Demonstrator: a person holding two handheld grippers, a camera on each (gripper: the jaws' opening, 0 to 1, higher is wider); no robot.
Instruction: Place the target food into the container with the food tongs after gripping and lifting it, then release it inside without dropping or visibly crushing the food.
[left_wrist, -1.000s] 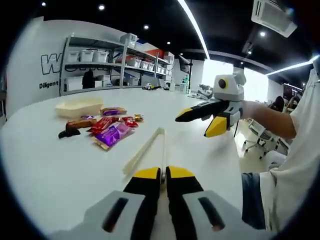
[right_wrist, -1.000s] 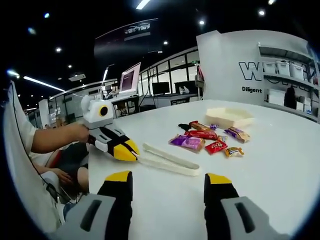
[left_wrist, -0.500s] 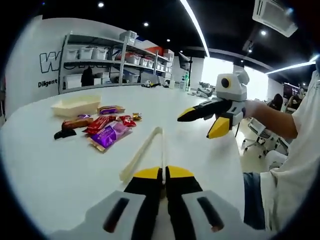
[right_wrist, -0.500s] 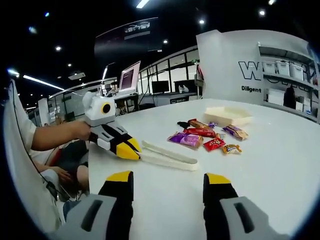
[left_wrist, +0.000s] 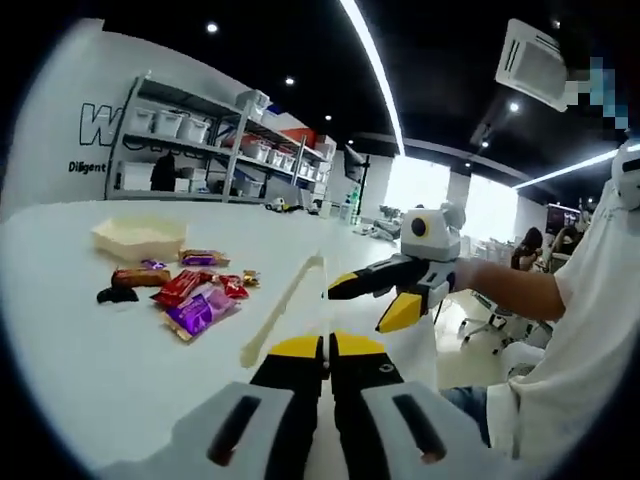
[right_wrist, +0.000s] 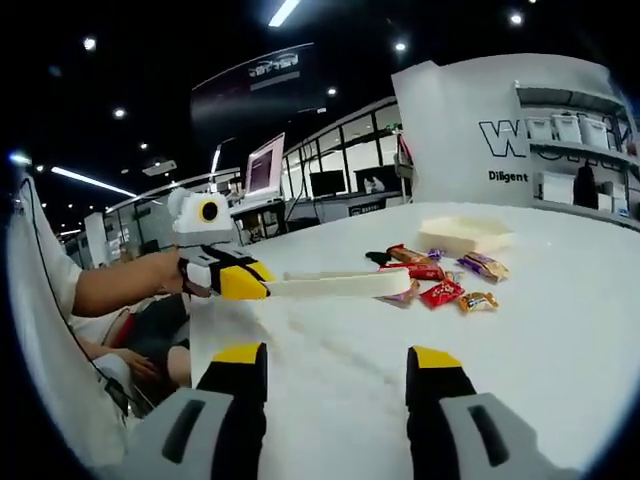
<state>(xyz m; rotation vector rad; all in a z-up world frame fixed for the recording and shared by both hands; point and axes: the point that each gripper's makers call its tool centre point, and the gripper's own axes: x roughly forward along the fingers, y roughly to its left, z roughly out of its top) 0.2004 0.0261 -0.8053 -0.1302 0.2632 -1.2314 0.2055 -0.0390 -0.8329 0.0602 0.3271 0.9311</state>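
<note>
The left gripper (left_wrist: 326, 352) had its fingers (left_wrist: 296, 352) pressed together on the near end of the cream tongs (left_wrist: 283, 309), and in the right gripper view the tongs (right_wrist: 340, 286) stuck out level from that gripper (right_wrist: 250, 284), raised off the white bench (right_wrist: 560, 330) with their far tips over the snacks. The tongs' two arms lay close together, nothing between them. The right gripper (right_wrist: 337, 362) hung above the bench with its fingers (right_wrist: 432, 366) well apart and nothing between them; in the left gripper view it (left_wrist: 365, 300) hovered to the right of the tongs, held by a person's hand (left_wrist: 462, 275) with a bare forearm and white sleeve. The snacks sat in a loose cluster on the bench (left_wrist: 90, 350), left of the tongs: a purple packet (left_wrist: 196, 309) nearest, a red packet (left_wrist: 180, 287) just beyond it, a small red one (left_wrist: 232, 288) beside that, a brown bar (left_wrist: 132, 276), a dark piece (left_wrist: 117, 294) at the far left, and another wrapped bar (left_wrist: 204, 258) farther back. The shallow cream tray (left_wrist: 137, 236) stood just beyond the cluster, and I could see nothing in it. In the right gripper view the tray (right_wrist: 464, 234) lay behind the packets, with a red packet (right_wrist: 442, 292) and a small gold-wrapped sweet (right_wrist: 479, 300) nearest the camera. Shelves (left_wrist: 190, 140) with bins lined the far wall.
</note>
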